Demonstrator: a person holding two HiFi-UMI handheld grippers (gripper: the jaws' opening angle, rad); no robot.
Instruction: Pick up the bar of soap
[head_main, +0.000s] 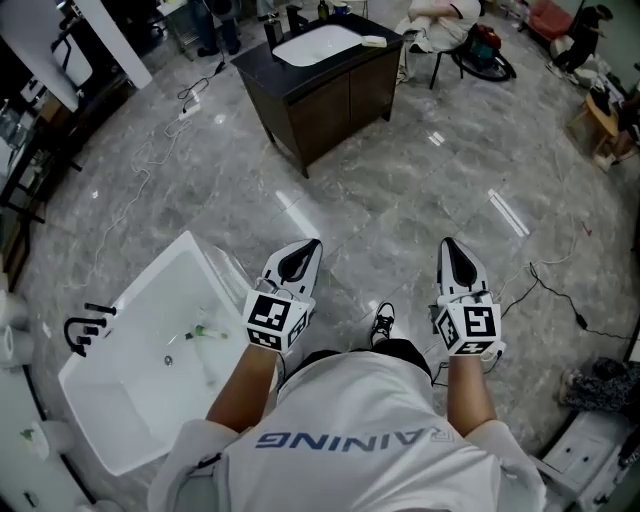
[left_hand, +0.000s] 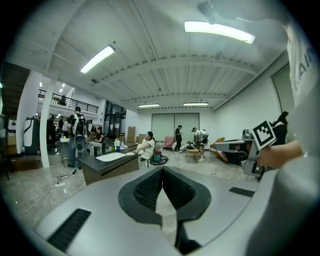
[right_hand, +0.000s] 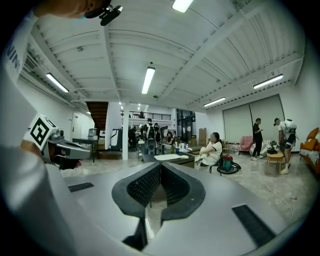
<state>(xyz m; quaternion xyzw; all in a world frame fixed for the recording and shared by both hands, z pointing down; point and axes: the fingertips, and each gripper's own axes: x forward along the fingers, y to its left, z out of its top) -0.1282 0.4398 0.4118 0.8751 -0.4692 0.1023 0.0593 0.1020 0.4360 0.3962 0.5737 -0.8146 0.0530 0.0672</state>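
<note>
A pale bar of soap lies on the right end of a dark cabinet, beside its white sink, far across the floor from me. It also shows small in the left gripper view, soap, and in the right gripper view, soap. My left gripper and right gripper are held out at waist height over the marble floor. Both point toward the cabinet and are far from it. The left gripper and the right gripper are both shut, with nothing between the fingers.
A white basin with a black tap stands close at my lower left. Cables trail over the floor at right, and others lie at the far left. A seated person and a red vacuum are beyond the cabinet.
</note>
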